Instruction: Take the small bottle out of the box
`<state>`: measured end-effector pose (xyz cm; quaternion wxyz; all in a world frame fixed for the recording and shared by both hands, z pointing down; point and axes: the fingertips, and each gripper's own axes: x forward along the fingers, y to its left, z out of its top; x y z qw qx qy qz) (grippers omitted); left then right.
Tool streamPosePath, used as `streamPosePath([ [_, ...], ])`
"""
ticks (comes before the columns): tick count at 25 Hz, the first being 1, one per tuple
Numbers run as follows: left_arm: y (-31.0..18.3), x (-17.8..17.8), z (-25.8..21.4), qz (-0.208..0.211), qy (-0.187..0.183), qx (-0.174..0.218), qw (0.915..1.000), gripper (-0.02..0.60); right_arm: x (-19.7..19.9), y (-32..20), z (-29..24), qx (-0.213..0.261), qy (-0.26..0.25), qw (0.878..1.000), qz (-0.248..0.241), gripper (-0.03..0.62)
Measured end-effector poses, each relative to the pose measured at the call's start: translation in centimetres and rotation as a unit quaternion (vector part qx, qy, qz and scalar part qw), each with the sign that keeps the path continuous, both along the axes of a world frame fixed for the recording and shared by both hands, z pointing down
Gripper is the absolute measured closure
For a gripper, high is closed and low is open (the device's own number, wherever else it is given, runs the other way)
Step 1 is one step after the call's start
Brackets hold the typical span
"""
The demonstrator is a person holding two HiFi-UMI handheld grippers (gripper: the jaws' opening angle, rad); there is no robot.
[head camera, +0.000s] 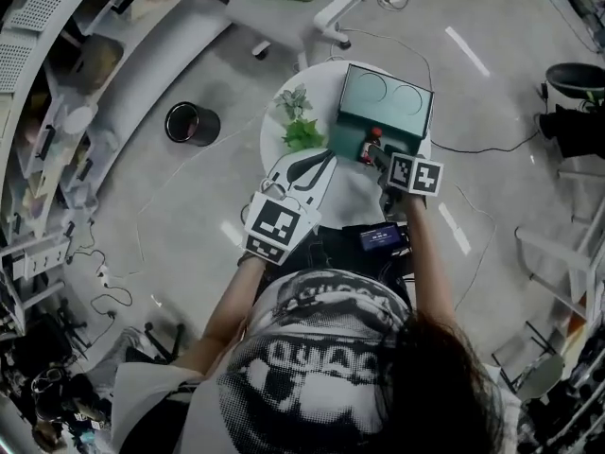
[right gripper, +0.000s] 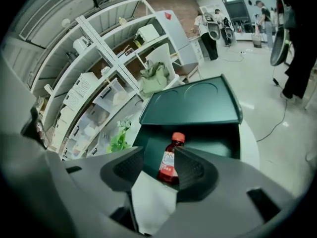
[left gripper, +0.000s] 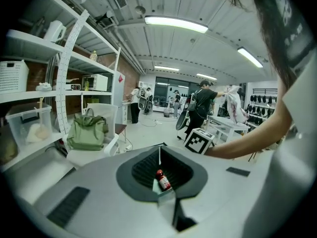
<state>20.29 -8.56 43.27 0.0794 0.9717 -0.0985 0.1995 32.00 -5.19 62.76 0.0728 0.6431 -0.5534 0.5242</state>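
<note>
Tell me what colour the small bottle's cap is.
Red. The small bottle shows best in the right gripper view, inside the open green box.

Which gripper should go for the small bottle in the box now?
Right. The right gripper is at the open box, fingers apart with the small bottle between them. The left gripper sits back over the table, fingers together.

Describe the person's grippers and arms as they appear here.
Both the left gripper and right gripper have pale grey shells, dark ribbed fingers, each with a cube of black-and-white square markers. The arms are bare below a short-sleeved black-and-white printed shirt.
</note>
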Motion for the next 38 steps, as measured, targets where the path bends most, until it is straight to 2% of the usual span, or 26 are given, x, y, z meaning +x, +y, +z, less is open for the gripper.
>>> streamPosePath([
  [6,-0.3,-1.6,0.3,-0.043,0.000,-0.005,0.9990,0.565,0.4,-1.0,2.9,-0.045,-0.025,0.999,-0.009,0.370],
  [17,-1.5,-4.1,0.6,-0.092,0.000,-0.005,0.9957,0.565,0.4,-1.8,6.5,-0.125,-0.027,0.991,-0.029,0.329],
  [22,-2.1,-5.1,1.2,-0.107,-0.005,-0.006,0.9942,0.565,-0.2,-1.6,8.1,-0.174,-0.025,0.983,-0.047,0.318],
  [27,-2.3,-5.4,1.0,-0.111,-0.005,-0.008,0.9938,0.565,-0.4,-1.0,8.7,-0.227,0.006,0.971,-0.071,0.329],
  [31,-2.4,-5.3,1.1,-0.109,-0.004,-0.008,0.9940,0.565,-0.3,-0.9,8.8,-0.227,0.017,0.971,-0.072,0.339],
  [38,-2.5,-5.1,0.9,-0.103,-0.003,-0.004,0.9947,0.565,-0.2,-1.1,7.8,-0.190,-0.017,0.980,-0.060,0.355],
])
